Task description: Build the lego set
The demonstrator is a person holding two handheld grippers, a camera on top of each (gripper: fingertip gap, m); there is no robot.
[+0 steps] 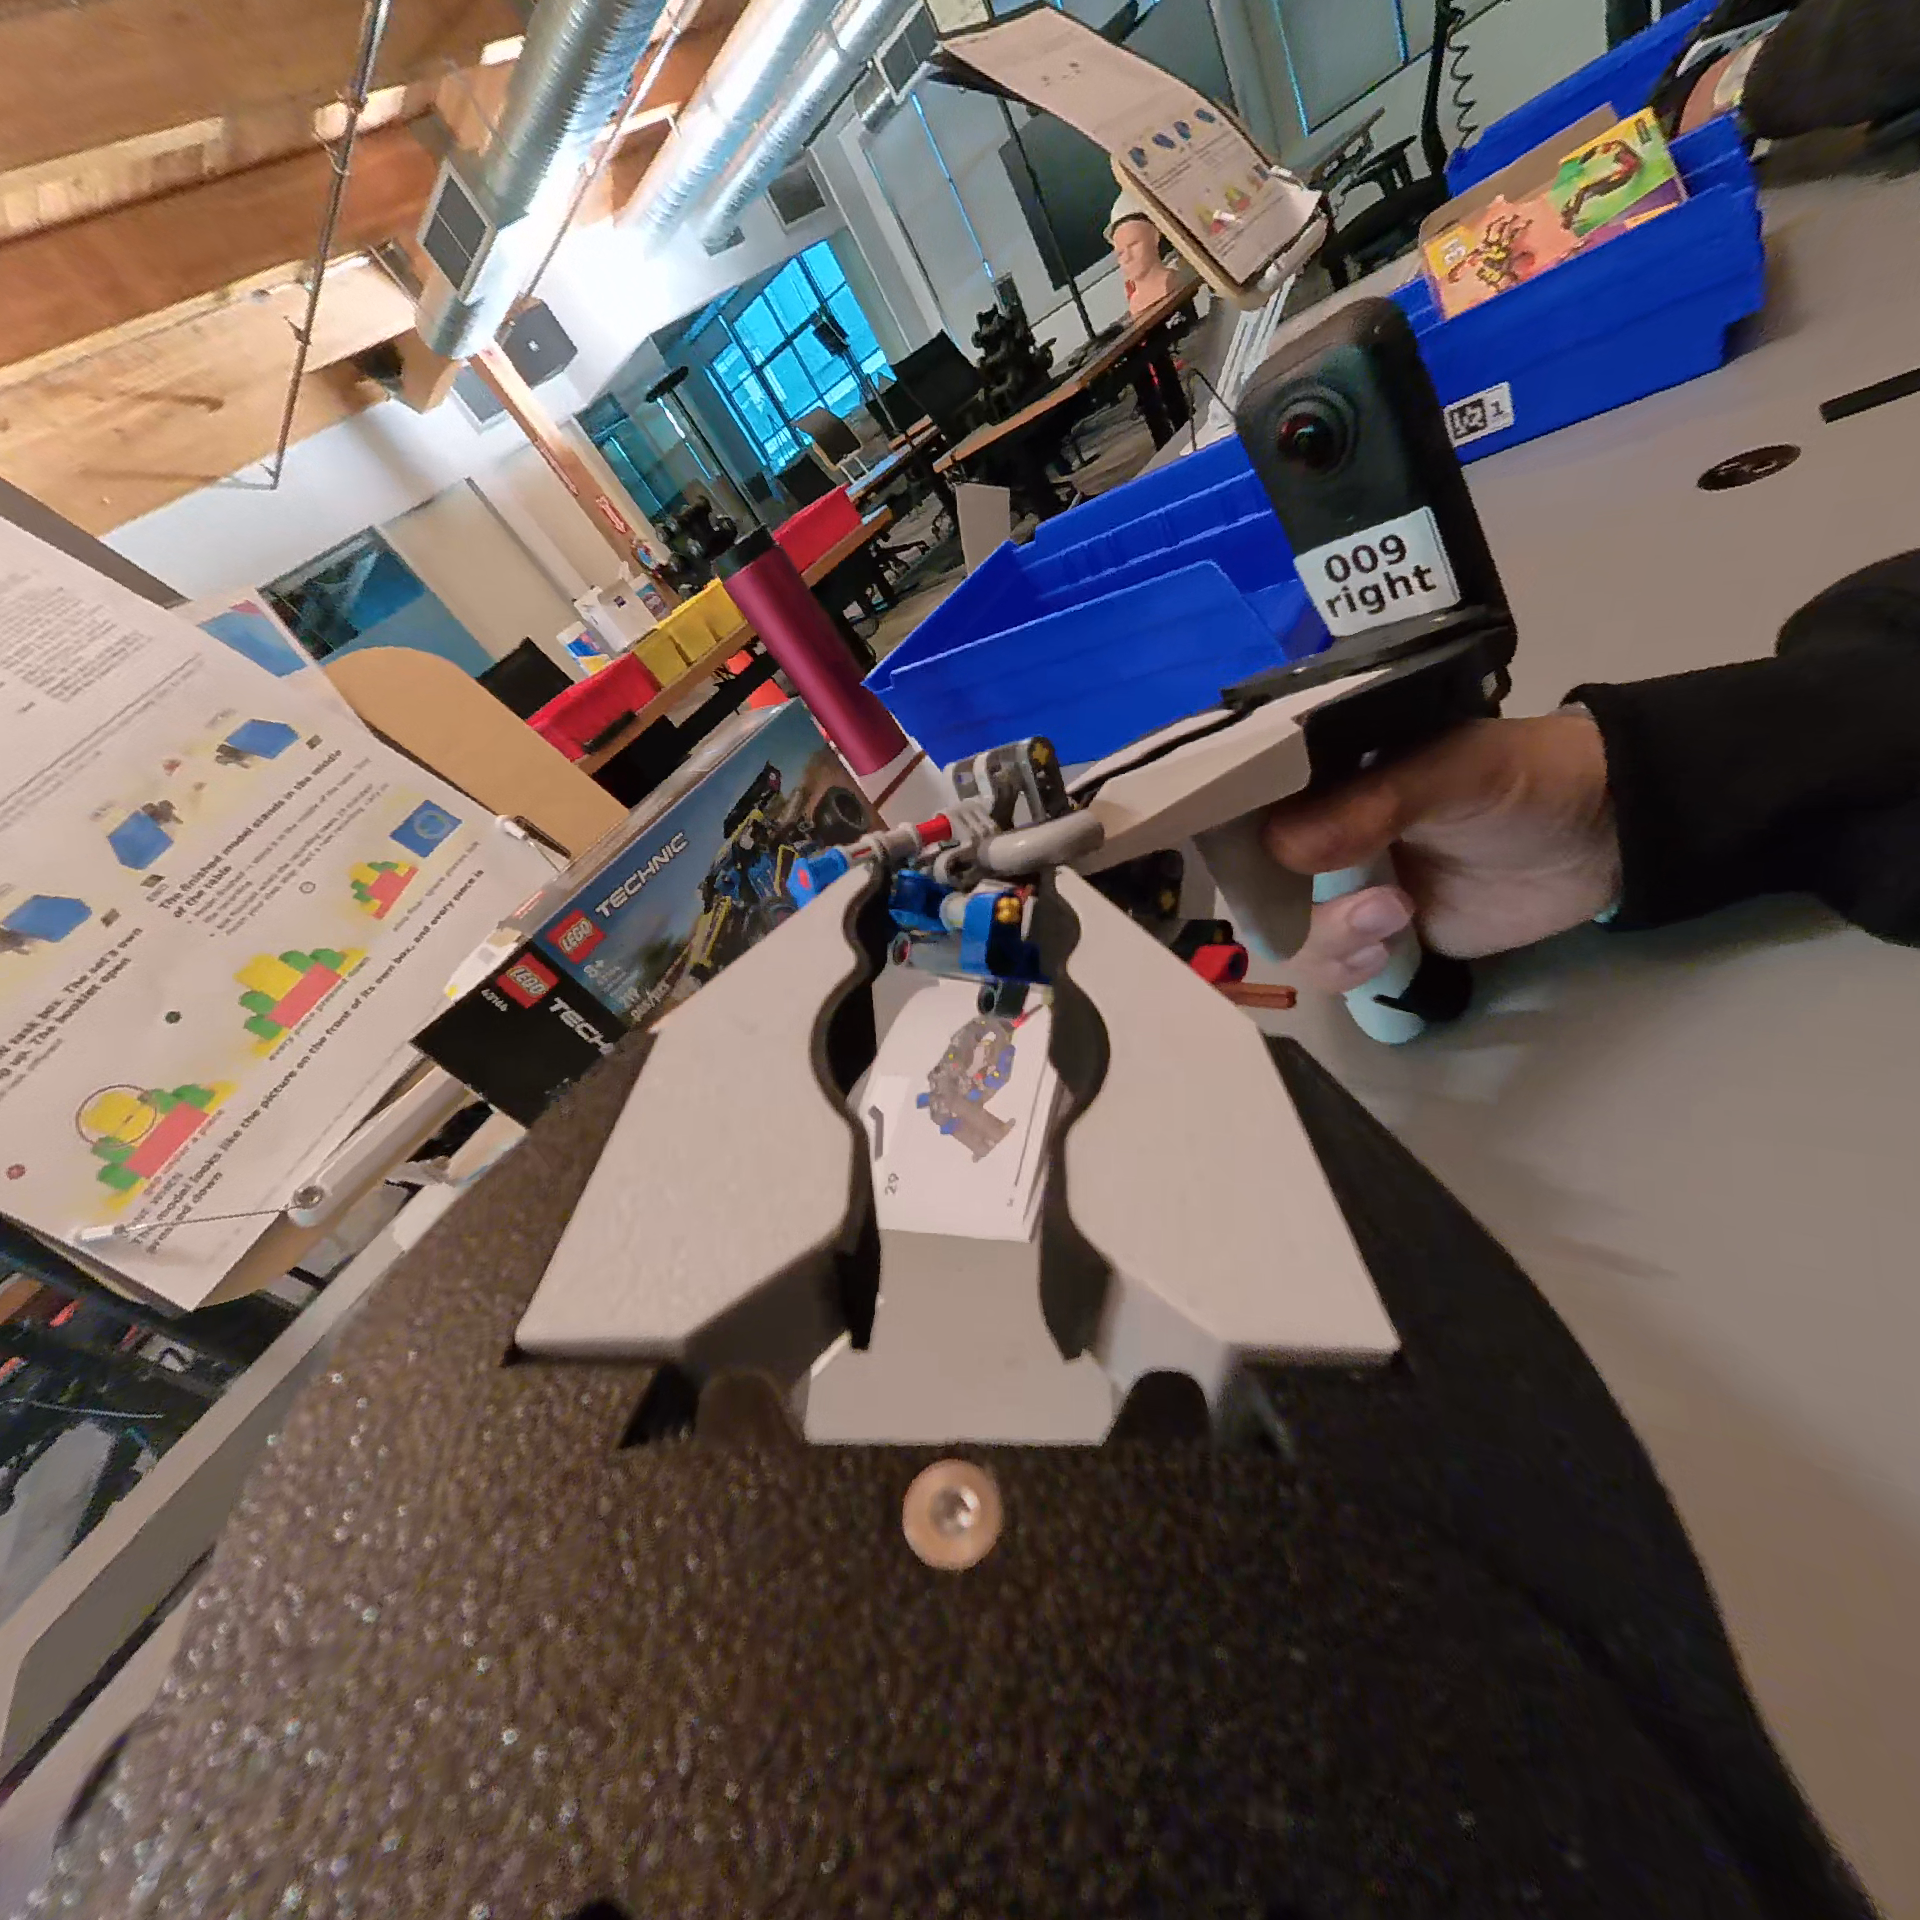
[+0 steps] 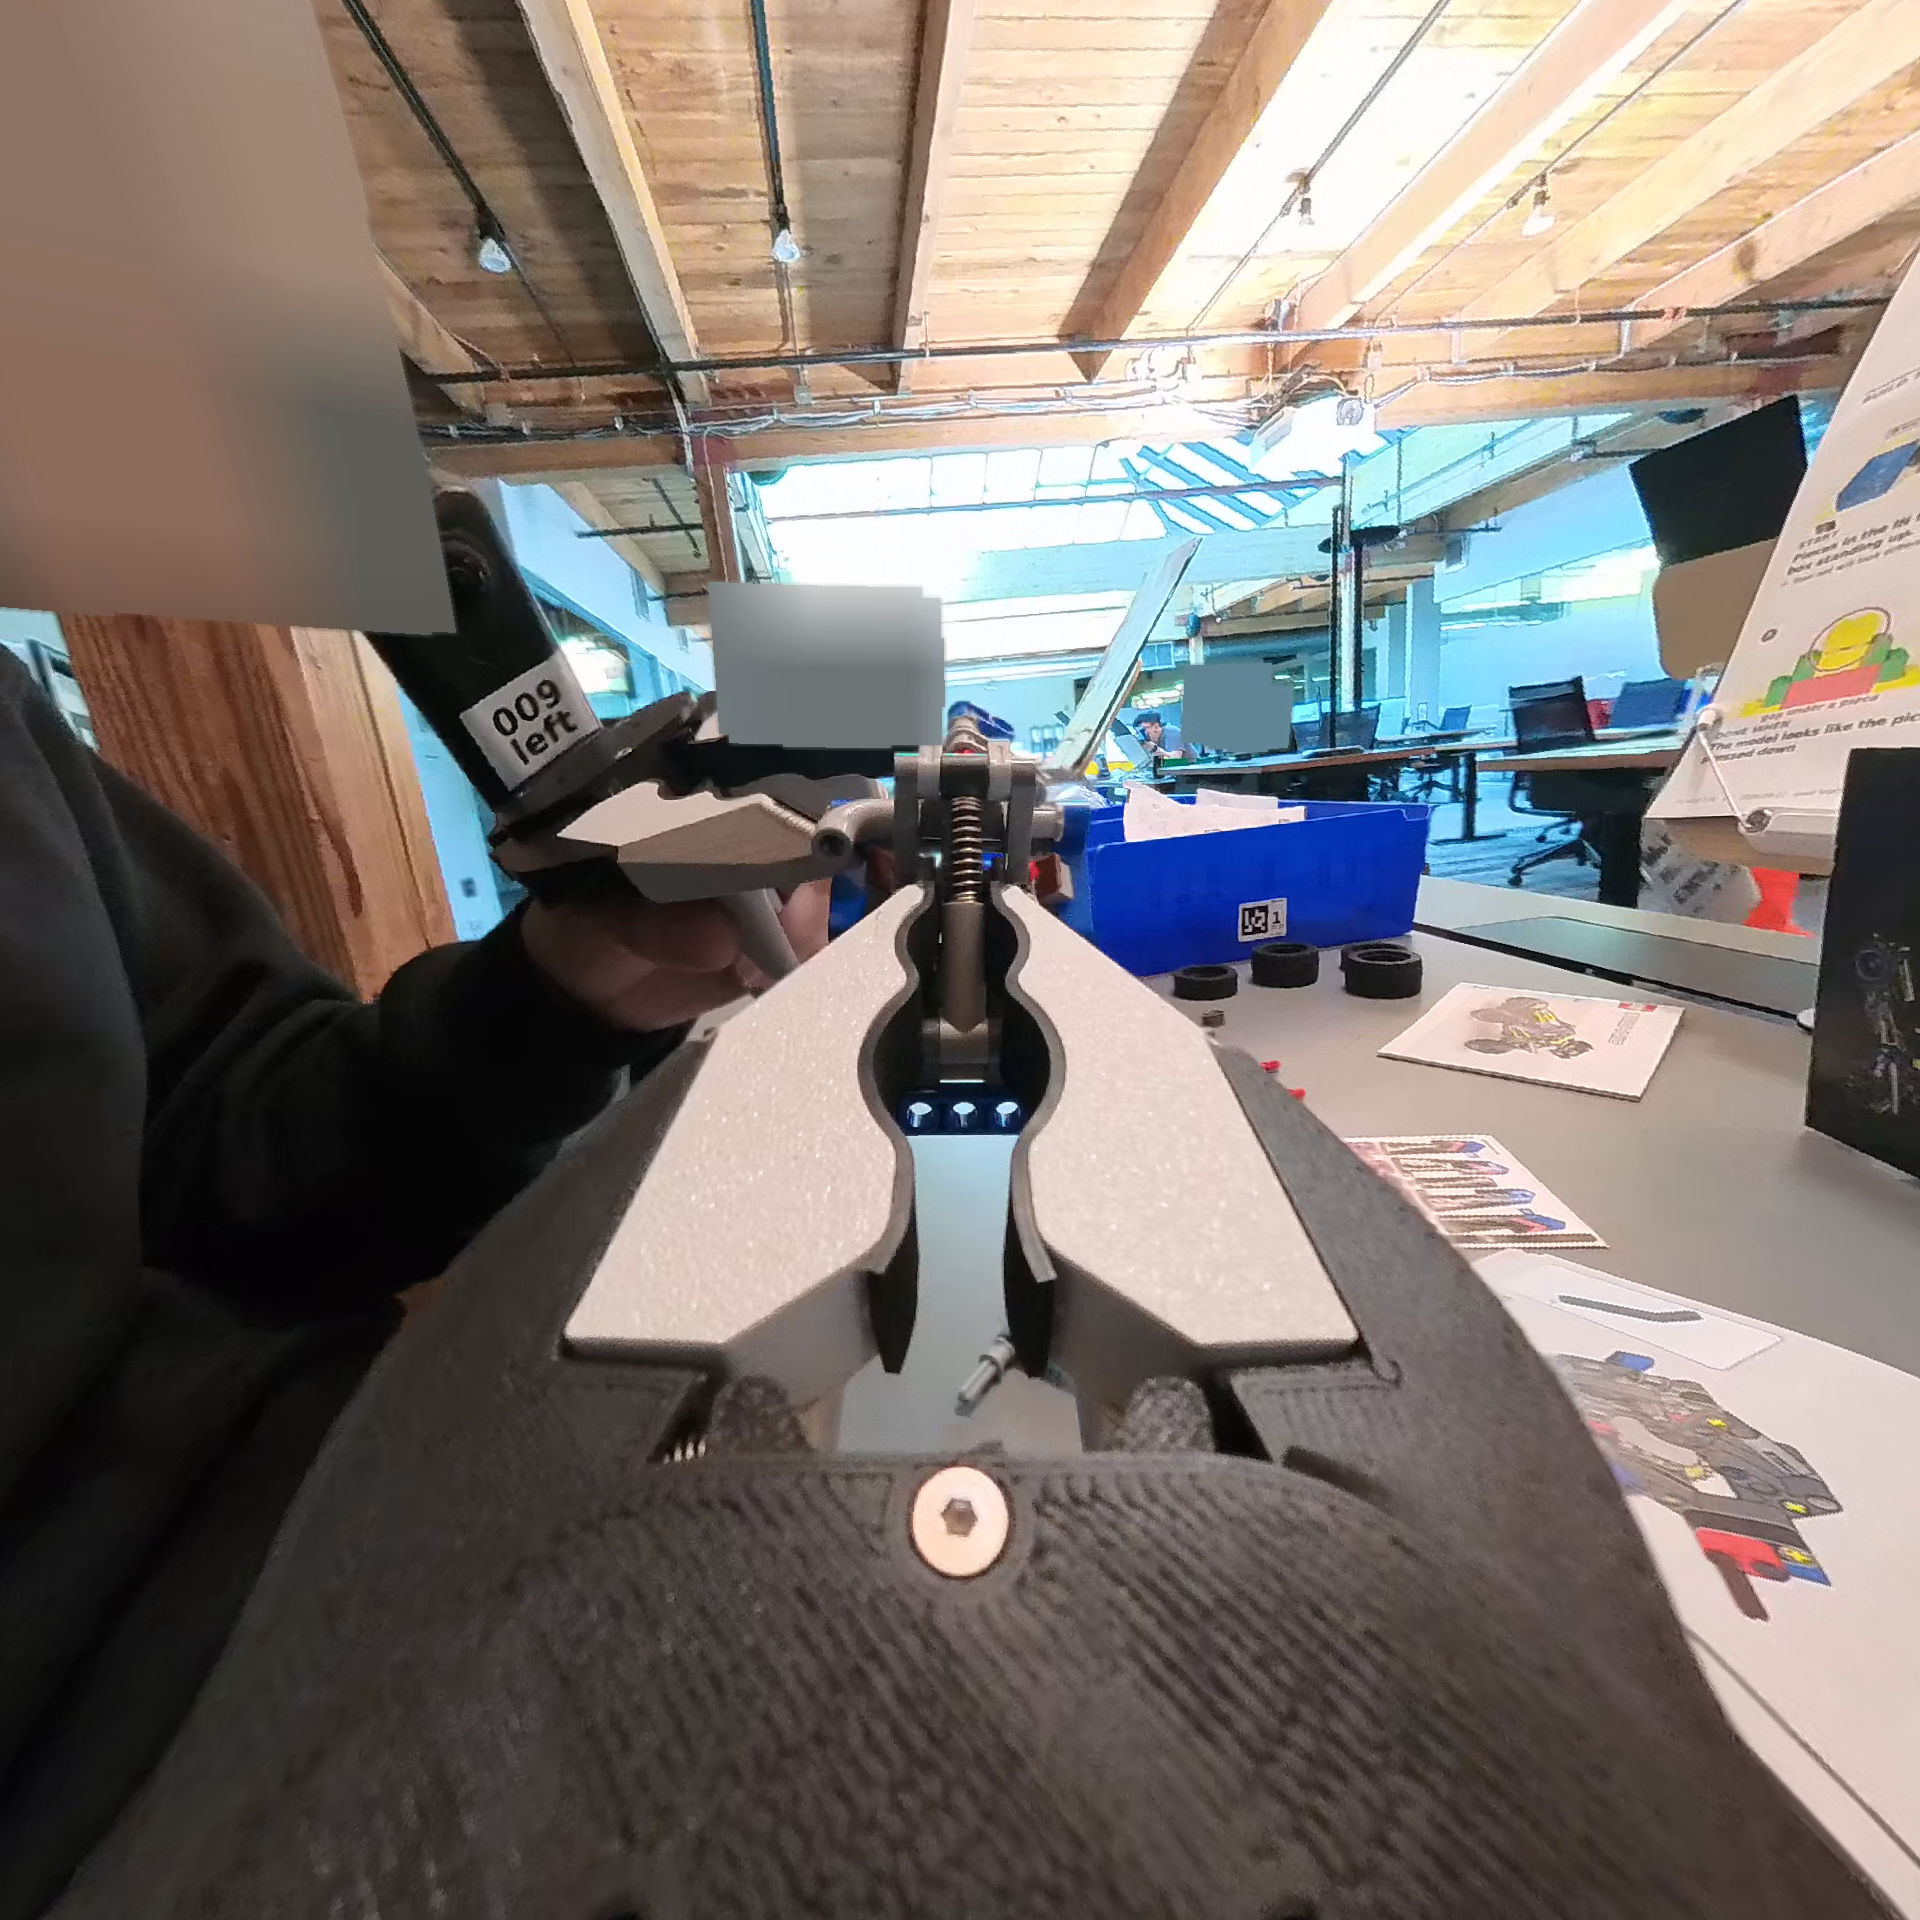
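Left tool (image 1: 956, 914): pinches, between pale grey plastic fingers, the blue end of a small, partly built lego assembly of blue and grey beams with a black coil spring (image 1: 971, 904). Right tool (image 2: 964, 914): closes on the grey spring frame of the same assembly from the opposite side, fingers nearly together. Holds the assembly clear of the flat grey bench (image 1: 1558, 1143), between the two tools, above an open white instruction booklet (image 1: 961, 1122). Shows a small grey lego pin (image 2: 987, 1371) lying on the bench under the right tool. Shows, farther out on the bench, three black rubber tyres (image 2: 1288, 966), a printed sticker sheet (image 2: 1475, 1205) and a blue plastic bin (image 2: 1247, 883) behind the tyres. Leaves the dark cardboard lego box (image 1: 644, 935) standing to the left.
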